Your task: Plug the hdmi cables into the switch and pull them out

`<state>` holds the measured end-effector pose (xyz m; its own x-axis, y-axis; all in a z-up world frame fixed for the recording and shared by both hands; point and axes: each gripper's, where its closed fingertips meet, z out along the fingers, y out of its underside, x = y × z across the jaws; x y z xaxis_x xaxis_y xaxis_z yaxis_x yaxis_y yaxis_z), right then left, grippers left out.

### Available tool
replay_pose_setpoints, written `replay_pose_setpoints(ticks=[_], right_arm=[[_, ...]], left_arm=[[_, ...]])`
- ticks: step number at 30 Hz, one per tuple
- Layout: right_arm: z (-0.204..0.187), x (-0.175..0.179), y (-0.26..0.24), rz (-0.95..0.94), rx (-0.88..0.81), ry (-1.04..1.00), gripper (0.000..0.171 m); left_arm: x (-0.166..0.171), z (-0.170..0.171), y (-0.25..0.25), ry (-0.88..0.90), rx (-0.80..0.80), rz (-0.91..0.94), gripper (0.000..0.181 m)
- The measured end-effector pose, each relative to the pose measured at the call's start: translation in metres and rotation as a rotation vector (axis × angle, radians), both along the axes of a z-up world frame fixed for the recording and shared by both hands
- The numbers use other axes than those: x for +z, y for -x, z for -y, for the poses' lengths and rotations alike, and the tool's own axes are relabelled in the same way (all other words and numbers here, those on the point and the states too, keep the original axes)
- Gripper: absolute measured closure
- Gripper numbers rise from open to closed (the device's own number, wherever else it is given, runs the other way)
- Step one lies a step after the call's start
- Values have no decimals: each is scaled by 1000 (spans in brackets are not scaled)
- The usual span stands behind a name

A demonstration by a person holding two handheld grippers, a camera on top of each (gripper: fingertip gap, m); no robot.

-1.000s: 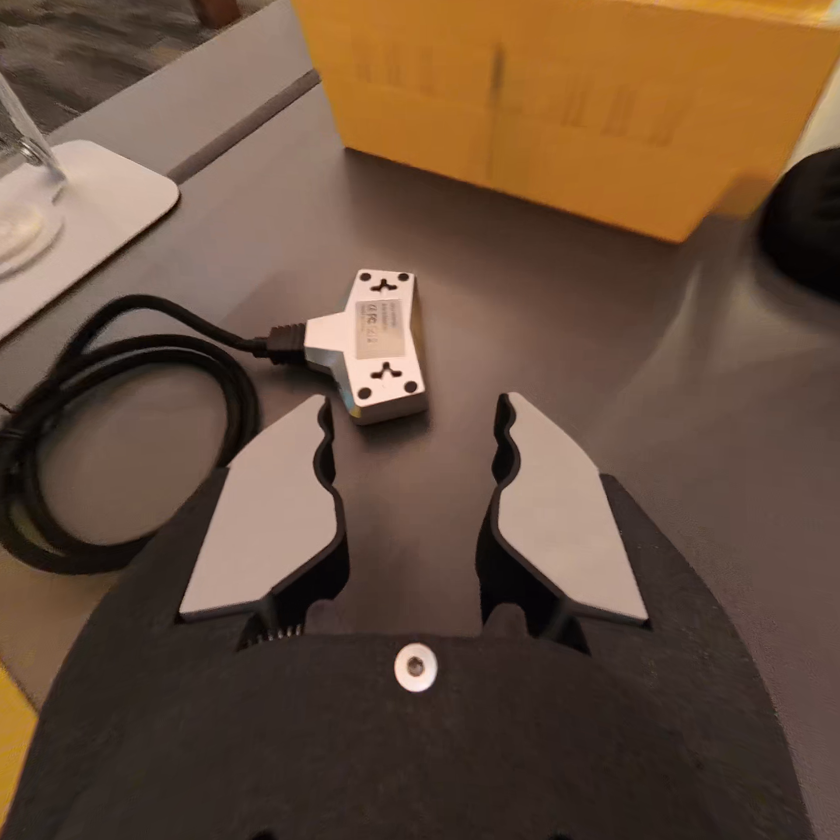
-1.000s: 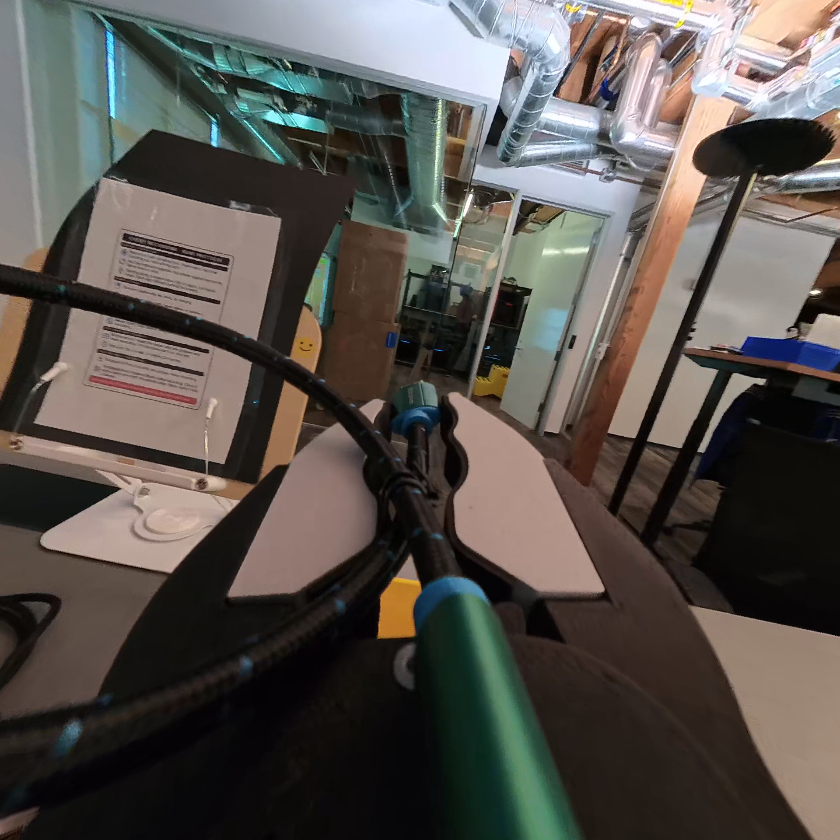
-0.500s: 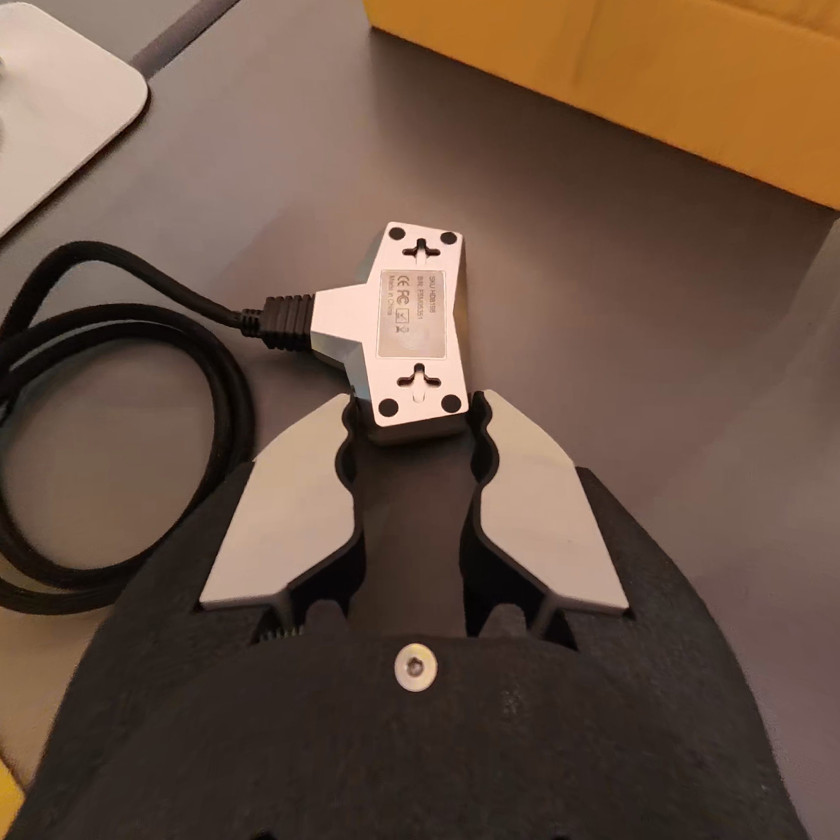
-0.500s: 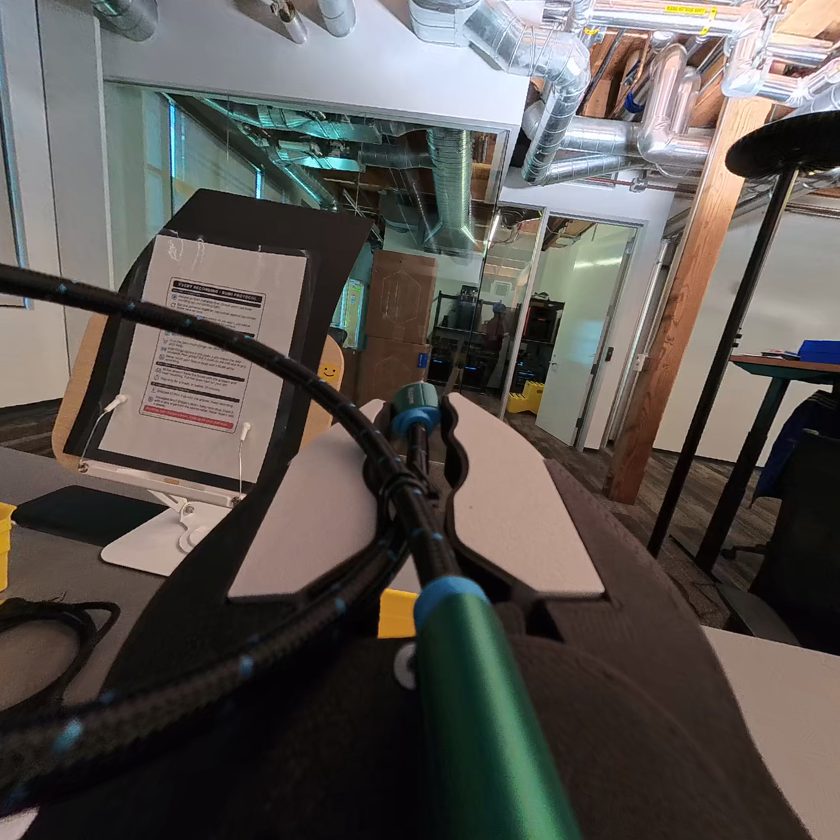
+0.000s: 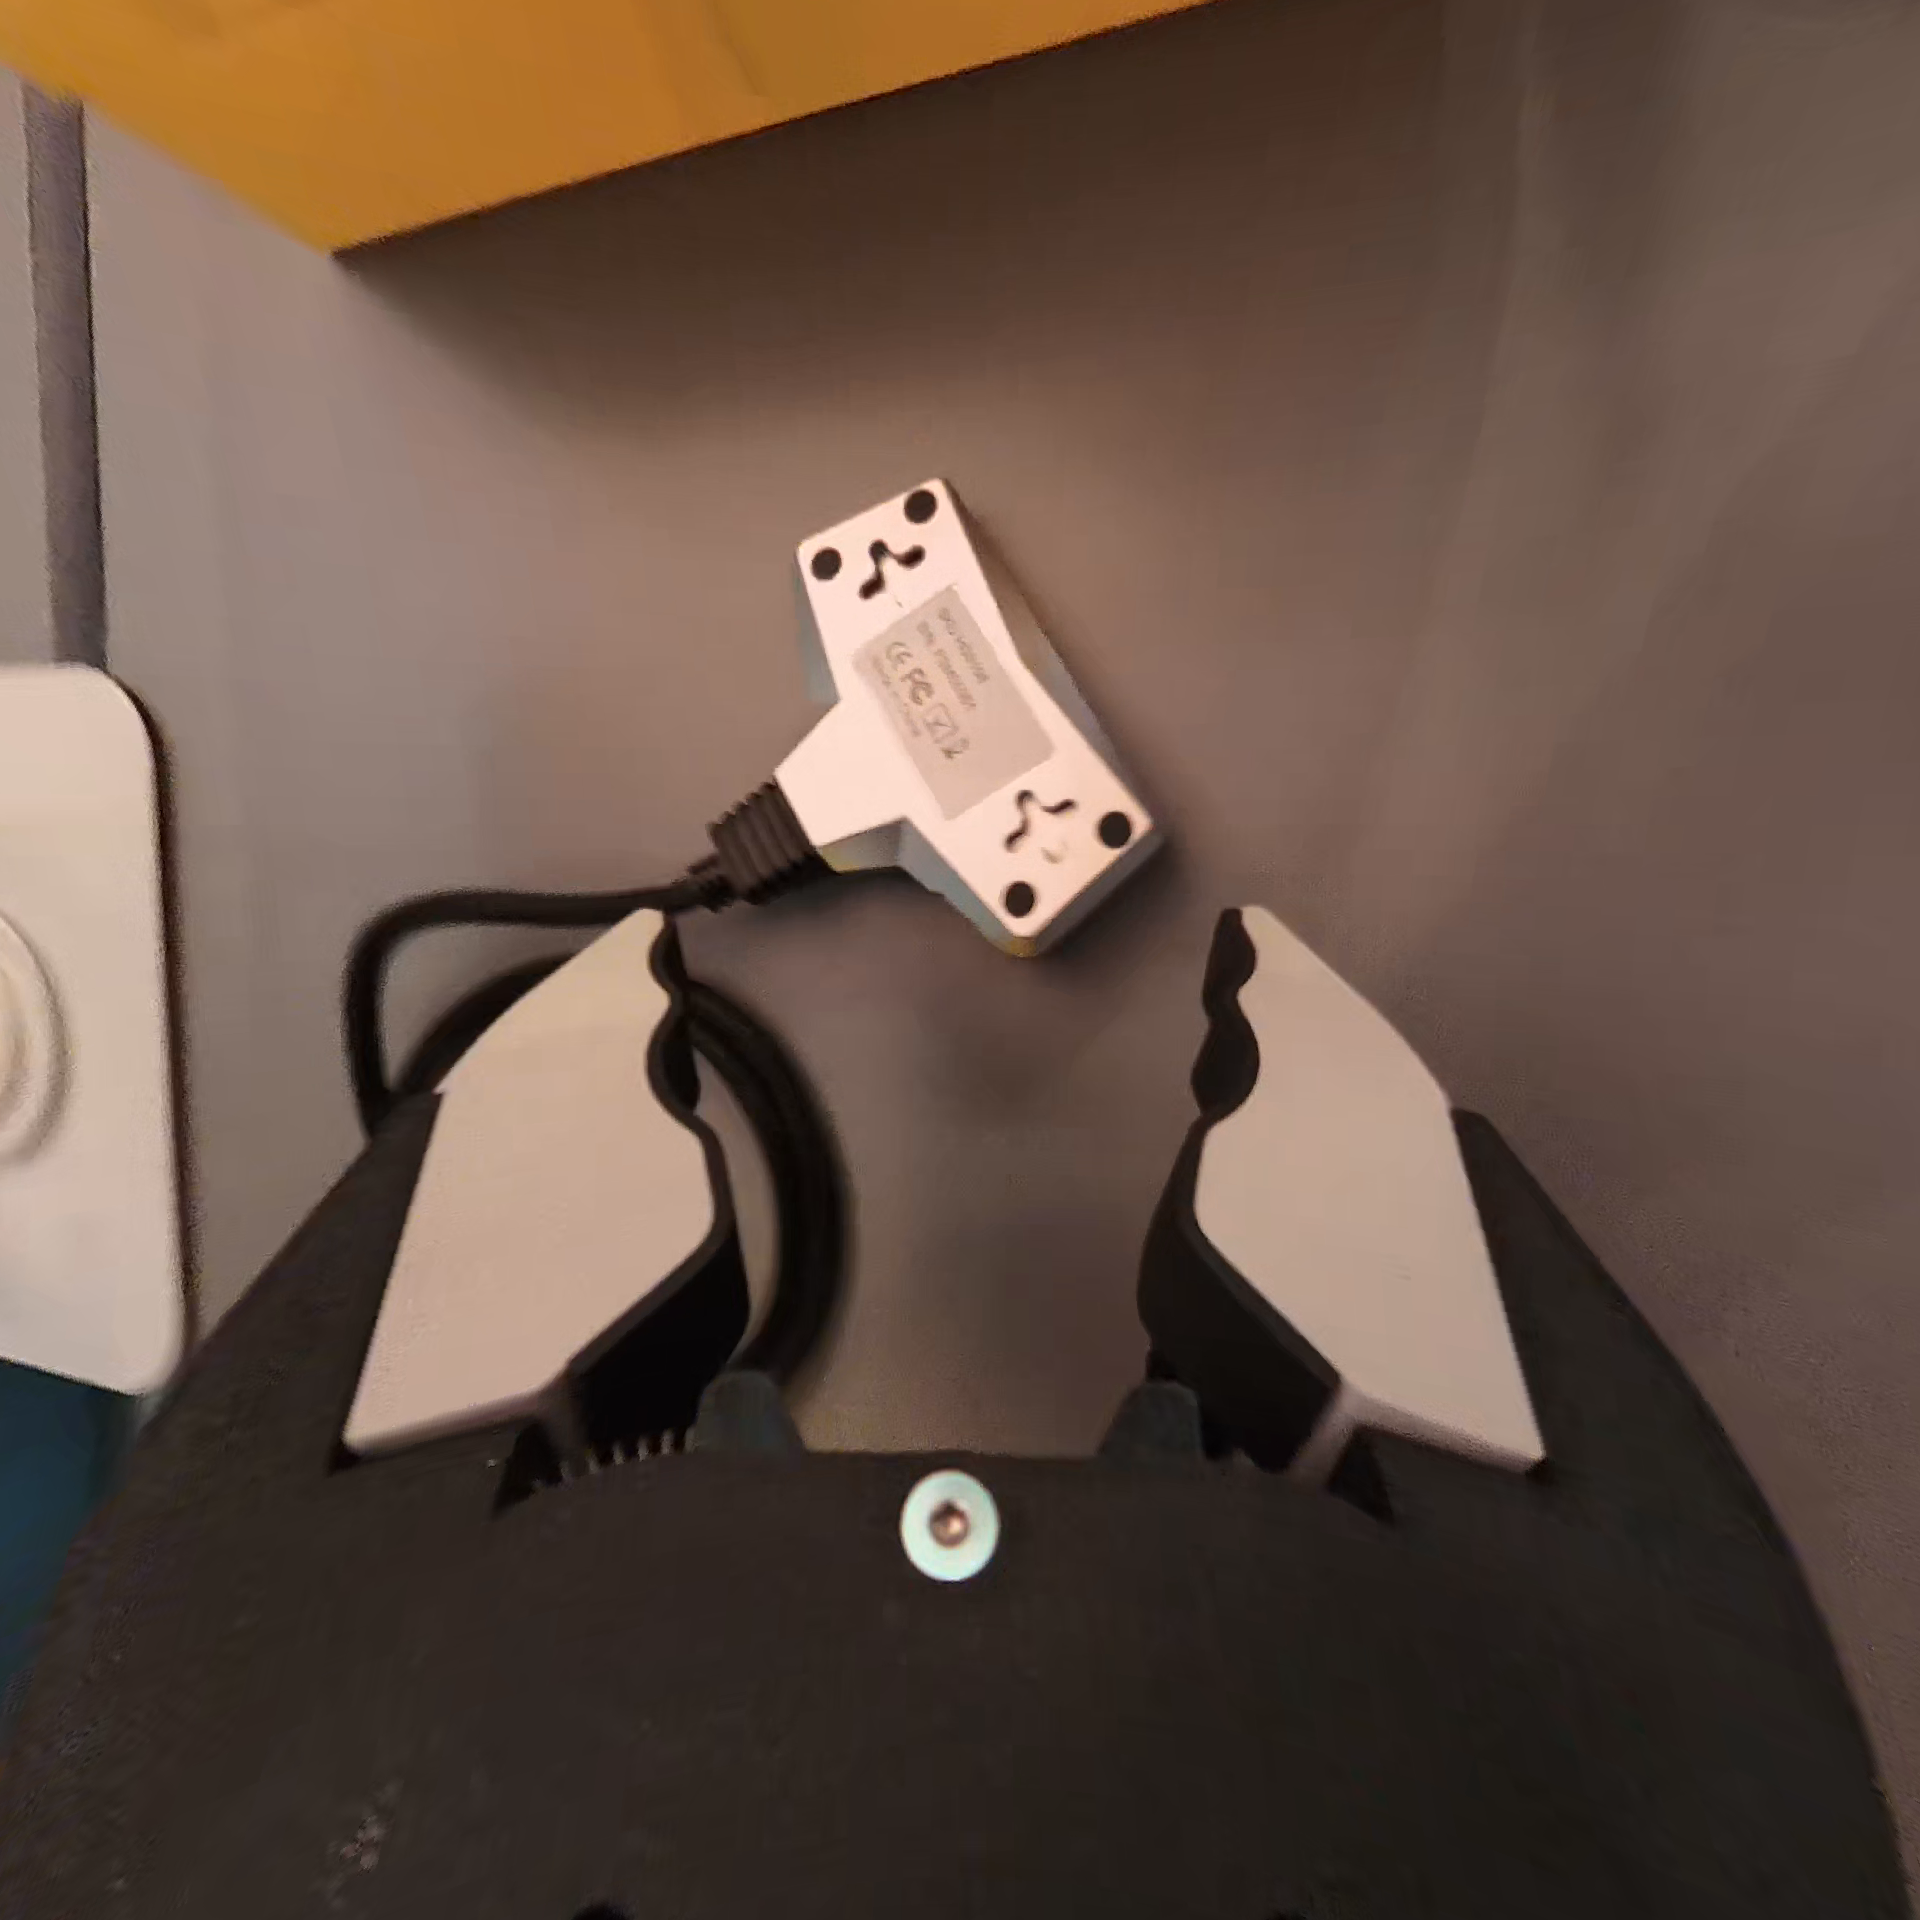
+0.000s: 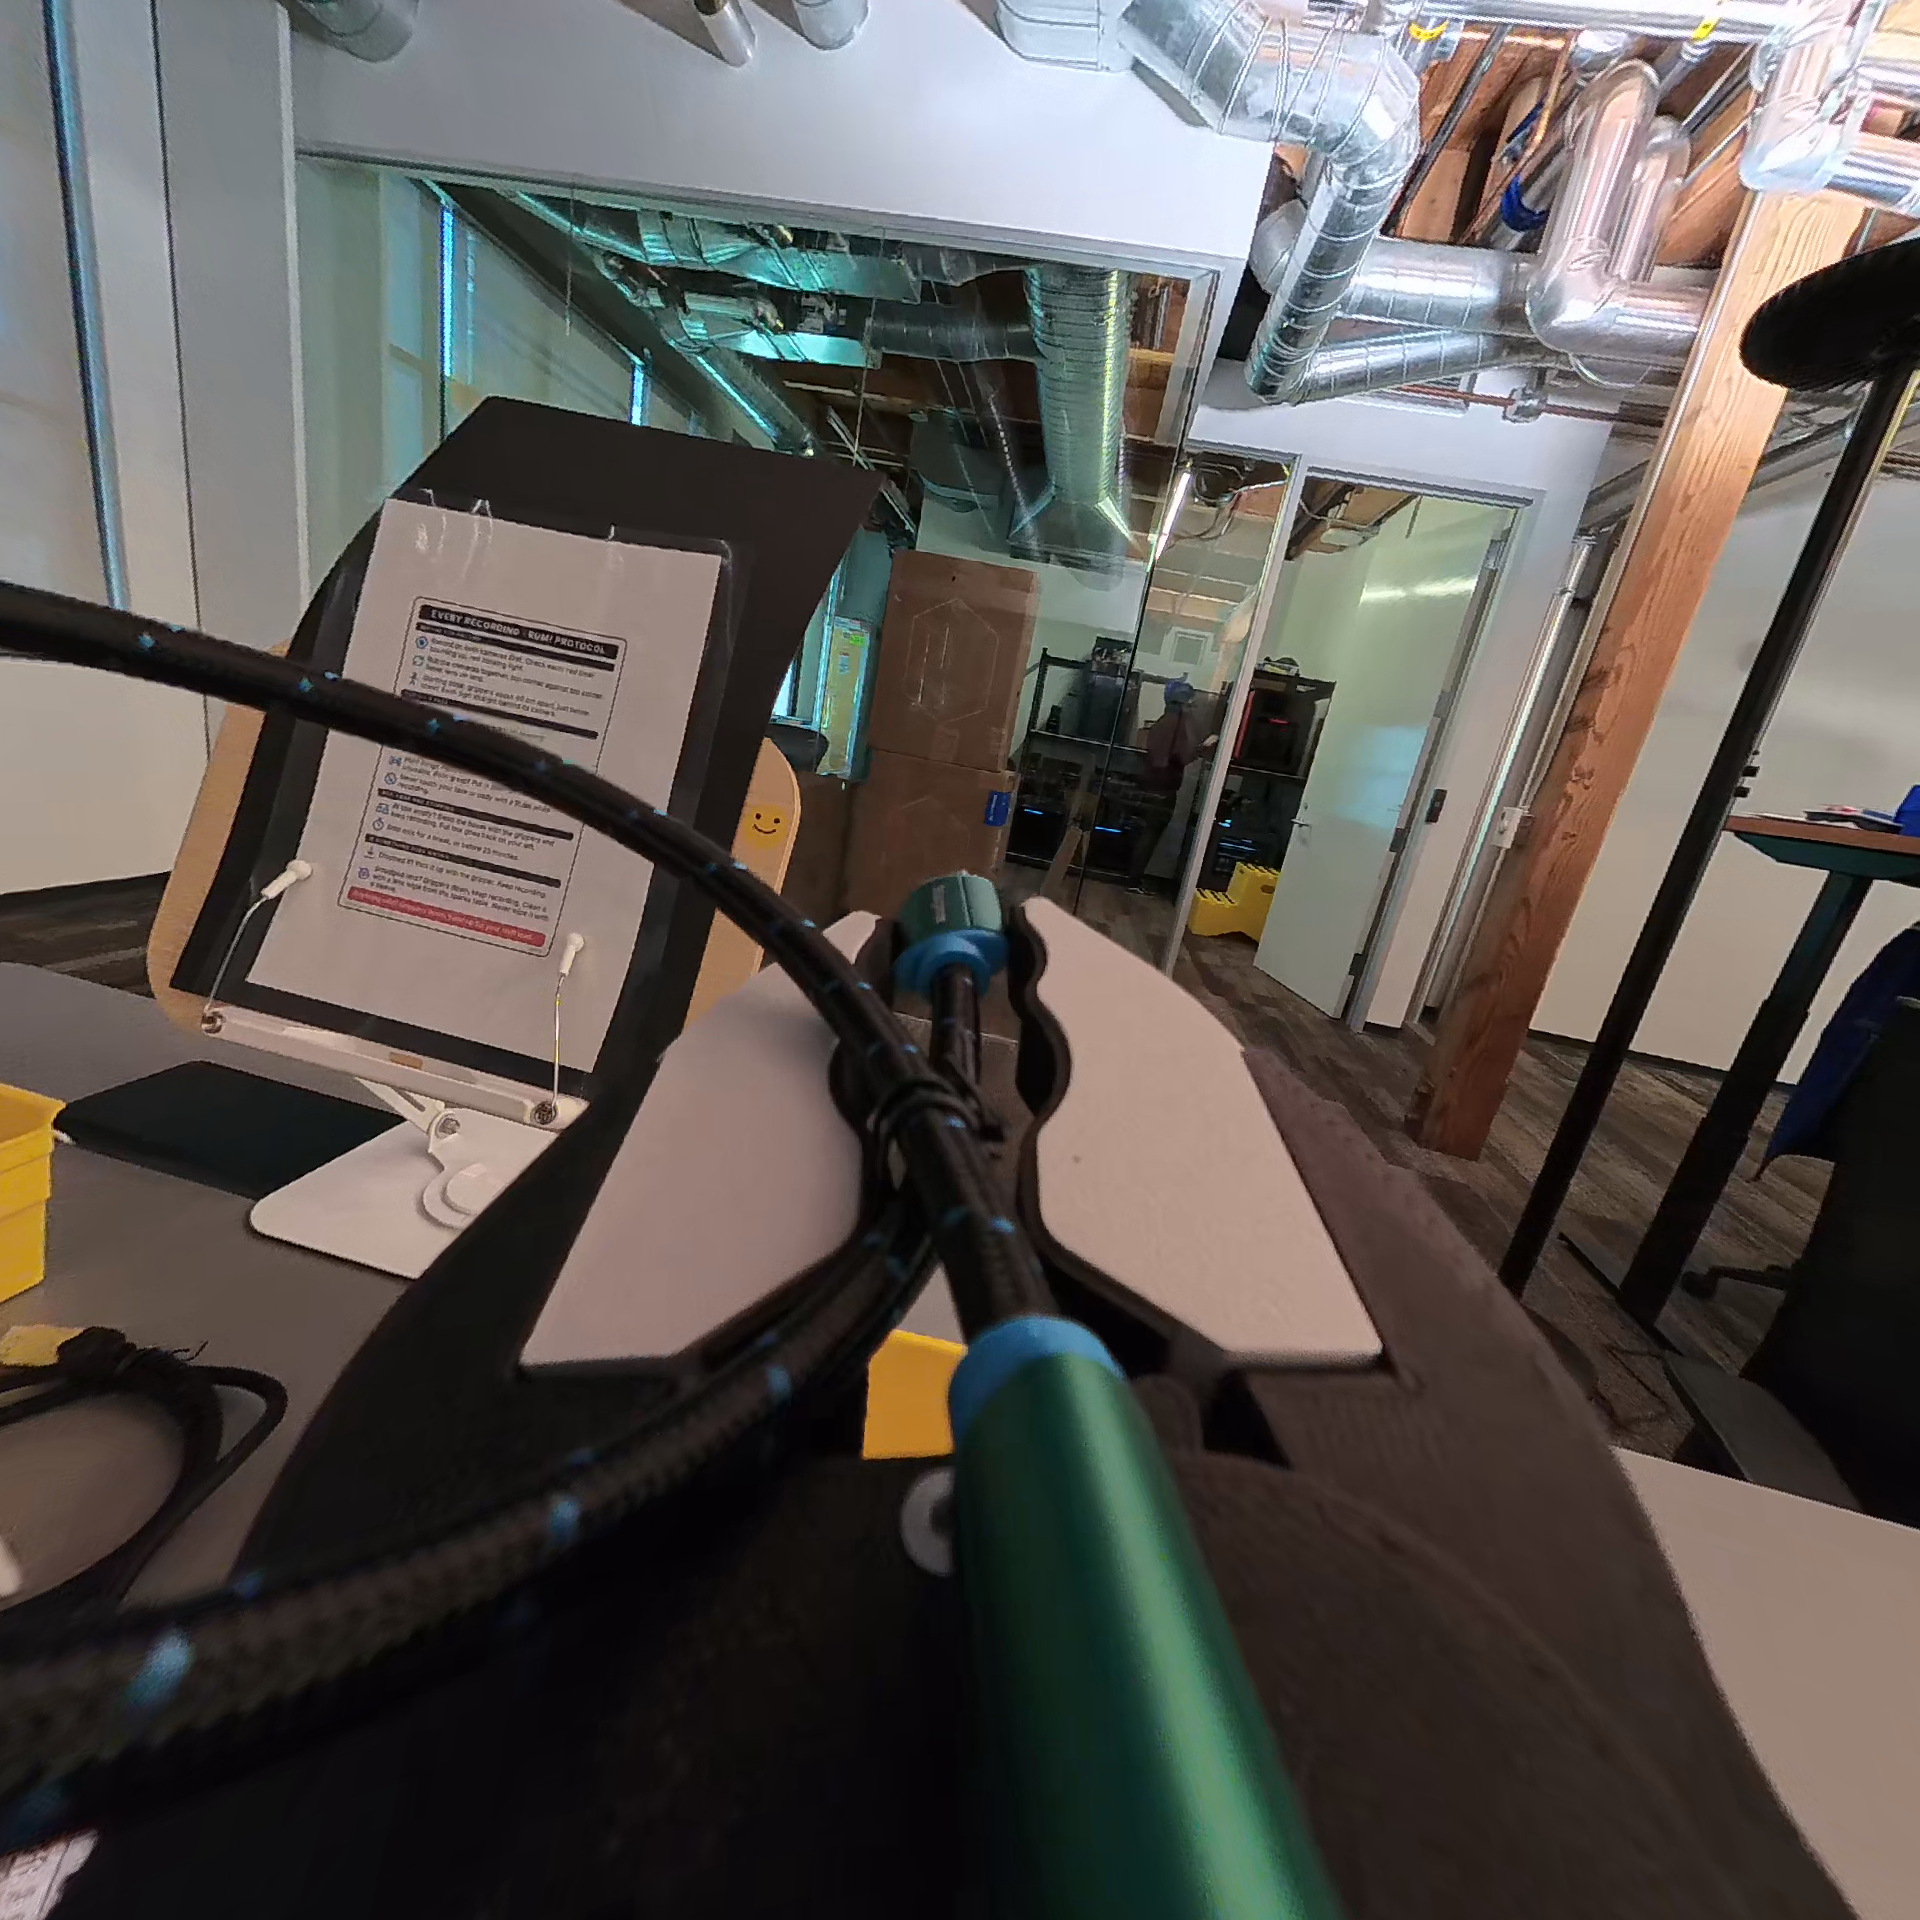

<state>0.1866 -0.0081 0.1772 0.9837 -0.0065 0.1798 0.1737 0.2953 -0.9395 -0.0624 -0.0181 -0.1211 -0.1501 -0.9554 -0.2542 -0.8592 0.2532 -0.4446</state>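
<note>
The dark grey tabletop carried a yellow box along its far edge, and beyond it, in the right wrist view, lay an office with exposed silver ducts, a wooden post and glass partitions.

The left hand-held gripper was spread wide, gripping nothing. The silver T-shaped HDMI switch lay label side up on the tabletop just past its fingertips, apart from them. The switch's own black cable ran from the switch toward the left finger and looped under it.

The right hand-held gripper was pressed together on a black braided HDMI cable, pinching it behind a green and blue plug that stuck out past the fingertips. A 2nd green plug lay across the gripper body.

Only the left wrist view showed the switch. Only the right wrist view showed the room, a white stand bearing a printed sheet, and a yellow bin left of that stand.
</note>
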Motion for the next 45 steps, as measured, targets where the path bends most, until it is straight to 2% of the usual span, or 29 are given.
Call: replay_pose_setpoints(ticks=[4,6,9,13,16,22,26,33,40,43,45], right_arm=[[-5,-6,-2,35,-19,24,150],[-6,-8,-1,35,-13,30,150],[-9,-8,4,46,6,37,150],[-12,-10,6,93,-18,51,150],[-13,-12,6,101,-13,59,150],[-12,-10,6,62,23,49,149],[-12,-10,8,55,43,50,149],[-12,-10,21,44,120,57,150],[-9,-16,91,17,522,84,150],[-3,-24,118,87,644,105,149],[6,-28,134,147,725,126,149]], left_arm=[[-13,5,-14,119,-161,-101,72],[-22,1,-16,91,-231,-163,68],[-31,-8,-18,75,-299,-211,71],[-44,-6,-19,189,-300,-253,71],[-43,-7,-21,196,-285,-218,75],[-38,-5,-23,271,-175,-208,86],[-18,5,-26,443,-101,-157,92],[26,3,-30,432,-56,68,92],[104,-1,-39,408,53,504,92],[129,7,-35,350,52,612,93],[137,5,-28,334,78,576,93]])
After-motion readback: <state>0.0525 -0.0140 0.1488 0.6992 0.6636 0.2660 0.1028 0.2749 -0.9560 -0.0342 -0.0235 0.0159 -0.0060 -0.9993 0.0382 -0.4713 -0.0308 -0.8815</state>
